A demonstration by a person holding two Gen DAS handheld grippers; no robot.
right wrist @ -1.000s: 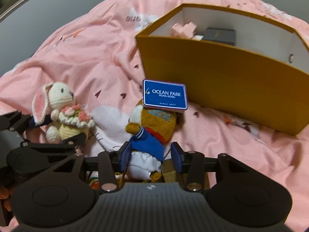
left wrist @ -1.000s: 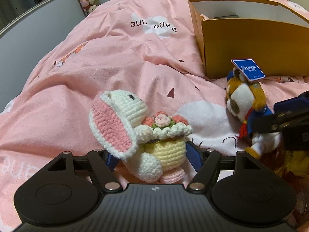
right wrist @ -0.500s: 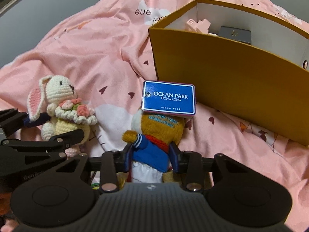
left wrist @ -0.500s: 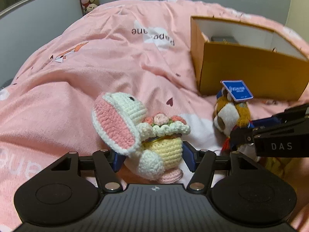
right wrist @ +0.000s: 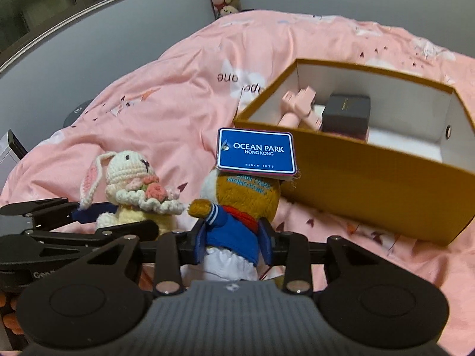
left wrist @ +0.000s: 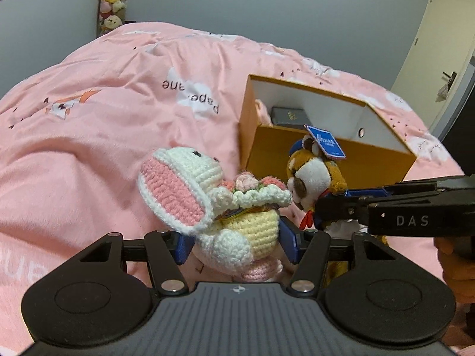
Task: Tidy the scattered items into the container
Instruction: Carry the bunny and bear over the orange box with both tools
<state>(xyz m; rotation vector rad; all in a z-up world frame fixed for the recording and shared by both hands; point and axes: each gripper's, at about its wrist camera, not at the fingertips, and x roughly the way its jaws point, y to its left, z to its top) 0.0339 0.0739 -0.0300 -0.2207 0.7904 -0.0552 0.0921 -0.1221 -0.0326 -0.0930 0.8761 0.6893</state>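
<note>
My left gripper (left wrist: 236, 244) is shut on a crocheted white rabbit (left wrist: 207, 204) with pink ears and a flower collar, held above the bed. My right gripper (right wrist: 234, 241) is shut on a brown plush toy (right wrist: 237, 207) in a blue sailor jacket with a blue Ocean Park tag (right wrist: 256, 152). Both toys are side by side, left of and in front of the open orange box (right wrist: 371, 184), which also shows in the left wrist view (left wrist: 326, 151). The box holds a pink item (right wrist: 299, 109) and a dark small box (right wrist: 346, 112).
A pink duvet (left wrist: 118, 118) with rumpled folds covers the bed. Grey walls stand behind, with a column of plush toys (left wrist: 111, 3) in the far corner. A door (left wrist: 445, 44) is at the far right. A window ledge (right wrist: 59, 23) runs on the left.
Both grippers have risen with their toys off the duvet and now look down over the box rim. The two toys have come closer together.
</note>
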